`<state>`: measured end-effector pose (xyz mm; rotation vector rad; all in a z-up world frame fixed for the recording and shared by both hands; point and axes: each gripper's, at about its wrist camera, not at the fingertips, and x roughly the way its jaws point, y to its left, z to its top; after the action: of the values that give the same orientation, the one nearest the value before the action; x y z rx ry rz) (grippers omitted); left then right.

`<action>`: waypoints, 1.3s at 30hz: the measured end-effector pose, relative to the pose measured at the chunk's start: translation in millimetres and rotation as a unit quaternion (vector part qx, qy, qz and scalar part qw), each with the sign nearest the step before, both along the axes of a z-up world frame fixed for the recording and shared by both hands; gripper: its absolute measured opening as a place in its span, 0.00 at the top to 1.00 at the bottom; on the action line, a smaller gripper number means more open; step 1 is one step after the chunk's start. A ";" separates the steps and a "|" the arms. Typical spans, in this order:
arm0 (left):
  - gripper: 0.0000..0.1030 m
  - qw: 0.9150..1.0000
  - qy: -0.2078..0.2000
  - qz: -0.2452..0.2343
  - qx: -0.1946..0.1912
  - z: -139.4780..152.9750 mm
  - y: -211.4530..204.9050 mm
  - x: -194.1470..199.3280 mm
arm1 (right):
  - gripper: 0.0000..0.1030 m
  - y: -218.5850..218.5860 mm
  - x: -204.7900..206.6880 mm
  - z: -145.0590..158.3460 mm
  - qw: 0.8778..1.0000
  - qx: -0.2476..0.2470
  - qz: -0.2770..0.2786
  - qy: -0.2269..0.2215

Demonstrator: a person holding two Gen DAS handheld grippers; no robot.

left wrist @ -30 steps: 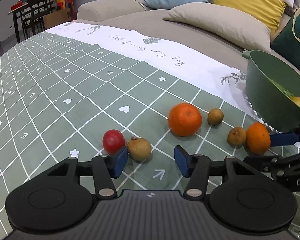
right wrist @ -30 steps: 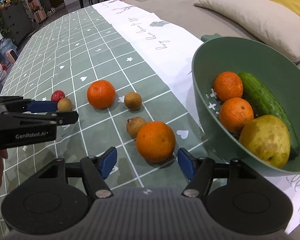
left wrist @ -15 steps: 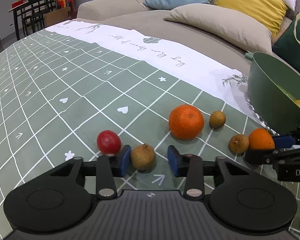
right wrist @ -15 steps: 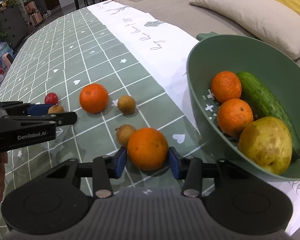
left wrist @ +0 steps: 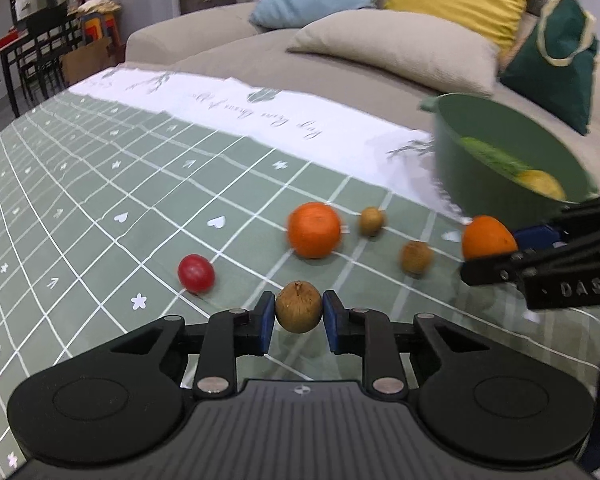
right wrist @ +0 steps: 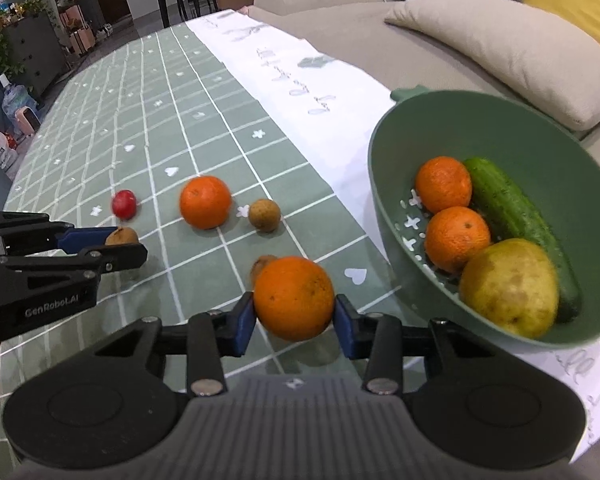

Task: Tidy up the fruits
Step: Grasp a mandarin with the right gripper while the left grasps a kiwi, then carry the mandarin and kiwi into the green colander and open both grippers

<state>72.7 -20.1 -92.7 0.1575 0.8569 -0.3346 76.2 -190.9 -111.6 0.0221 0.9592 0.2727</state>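
Having just closed, my left tongs (left wrist: 299, 322) clench the small brown fruit (left wrist: 299, 306) and my right tongs (right wrist: 295, 320) the orange (right wrist: 293, 297); both fruits appear lifted clear of the desk (right wrist: 204, 128), ready for the green bowl (right wrist: 540, 128).

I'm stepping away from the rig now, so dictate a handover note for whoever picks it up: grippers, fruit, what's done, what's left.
Left gripper: jaws have just closed on a small round brown fruit.
Right gripper: shut on a large orange, close beside the green plastic colander bowl.
In the bowl: two oranges, a cucumber, a yellow-green pear.
On the green checked tablecloth: one orange, a small red fruit, two more brown fruits.
Left: probably bowl both held fruits, then the rest.
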 end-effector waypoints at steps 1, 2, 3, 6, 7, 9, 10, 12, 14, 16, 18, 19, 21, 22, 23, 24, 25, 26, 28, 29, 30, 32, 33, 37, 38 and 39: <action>0.72 1.000 -0.003 -0.004 0.001 4.6 -2.1 -8.3 | 0.63 -1.8 -6.3 5.4 1.000 0.001 0.000 -0.005; 0.72 1.000 -0.005 -0.008 0.001 8.2 -4.3 -16.1 | 0.63 -3.4 -12.3 9.2 1.000 0.003 -0.002 -0.008; 0.72 1.000 -0.006 -0.011 0.001 11.2 -6.5 -24.0 | 0.63 -5.3 -19.2 12.9 1.000 0.005 -0.004 -0.011; 0.72 1.000 -0.001 -0.018 -0.003 14.5 -12.1 -49.1 | 0.63 -9.3 -42.8 18.0 1.000 0.015 -0.013 -0.008; 0.72 1.000 0.004 -0.021 -0.005 13.9 -13.6 -57.3 | 0.63 -9.9 -49.8 18.2 1.000 0.018 -0.015 -0.005; 0.72 1.000 0.010 -0.028 -0.004 11.4 -18.3 -70.1 | 0.63 -9.9 -64.5 17.5 1.000 0.024 -0.018 0.001; 0.72 0.999 0.012 -0.032 -0.002 10.8 -20.0 -74.4 | 0.63 -9.0 -70.9 17.8 1.000 0.026 -0.017 0.002; 0.72 0.999 0.010 -0.039 0.001 12.5 -24.4 -82.0 | 0.63 -6.7 -80.0 20.1 0.999 0.029 -0.015 0.001; 0.72 0.999 0.005 -0.042 0.000 16.8 -27.4 -85.5 | 0.63 -5.6 -87.3 22.8 0.999 0.031 -0.013 -0.003; 0.72 0.999 -0.003 -0.044 0.000 22.6 -29.8 -87.4 | 0.63 -5.5 -92.5 25.0 0.999 0.034 -0.013 -0.005; 0.72 0.999 -0.009 -0.045 0.000 26.8 -31.2 -88.4 | 0.63 -6.5 -95.4 26.8 0.999 0.037 -0.015 -0.007; 0.72 0.999 -0.012 -0.046 0.001 28.7 -31.9 -87.9 | 0.63 -7.4 -96.2 27.8 0.999 0.039 -0.017 -0.008; 0.72 0.999 -0.015 -0.047 0.003 30.8 -33.0 -87.2 | 0.63 -8.6 -94.5 29.2 0.999 0.042 -0.019 -0.011; 0.72 0.999 -0.015 -0.048 0.004 31.3 -33.6 -86.1 | 0.63 -9.1 -94.2 29.9 0.999 0.042 -0.020 -0.013; 0.72 0.999 -0.016 -0.048 0.004 31.7 -34.3 -85.1 | 0.63 -10.0 -94.0 30.7 0.999 0.043 -0.021 -0.014; 0.72 0.999 -0.016 -0.049 0.005 32.6 -35.4 -85.4 | 0.63 -11.5 -93.9 31.3 0.999 0.045 -0.024 -0.015; 0.72 0.999 -0.017 -0.052 0.006 33.3 -36.8 -83.1 | 0.63 -13.6 -93.6 31.5 0.998 0.047 -0.026 -0.015; 0.72 0.998 -0.018 -0.054 0.007 34.0 -37.8 -81.2 | 0.63 -15.7 -93.1 31.7 0.998 0.049 -0.029 -0.015; 0.72 0.998 -0.022 -0.058 0.009 37.0 -42.1 -73.0 | 0.63 -19.8 -92.1 33.6 0.998 0.052 -0.034 -0.017; 0.72 0.998 -0.025 -0.061 0.009 38.7 -44.2 -69.5 | 0.63 -22.7 -91.3 35.5 0.998 0.054 -0.038 -0.019; 0.72 0.997 -0.029 -0.065 0.010 41.5 -47.4 -65.0 | 0.63 -25.9 -90.5 37.9 0.997 0.057 -0.042 -0.022; 0.72 0.996 -0.038 -0.074 0.012 47.6 -55.4 -55.4 | 0.63 -33.8 -87.0 44.4 0.996 0.062 -0.049 -0.031; 0.72 0.996 -0.042 -0.079 0.012 50.6 -60.4 -49.8 | 0.63 -38.4 -85.0 47.7 0.996 0.063 -0.054 -0.036; 0.72 0.992 -0.063 -0.104 0.017 61.5 -89.1 -24.8 | 0.63 -64.3 -69.5 62.2 0.993 0.066 -0.081 -0.061; 0.72 0.991 -0.066 -0.111 0.017 62.6 -96.6 -19.1 | 0.63 -71.5 -64.8 64.8 0.992 0.066 -0.088 -0.066; 0.72 0.990 -0.069 -0.118 0.019 63.7 -105.7 -12.3 | 0.63 -79.4 -59.5 67.5 0.991 0.066 -0.096 -0.071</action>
<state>60.3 -125.8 -28.9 0.3151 0.7082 -0.5224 16.7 -270.3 -44.0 0.2132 0.7902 0.1574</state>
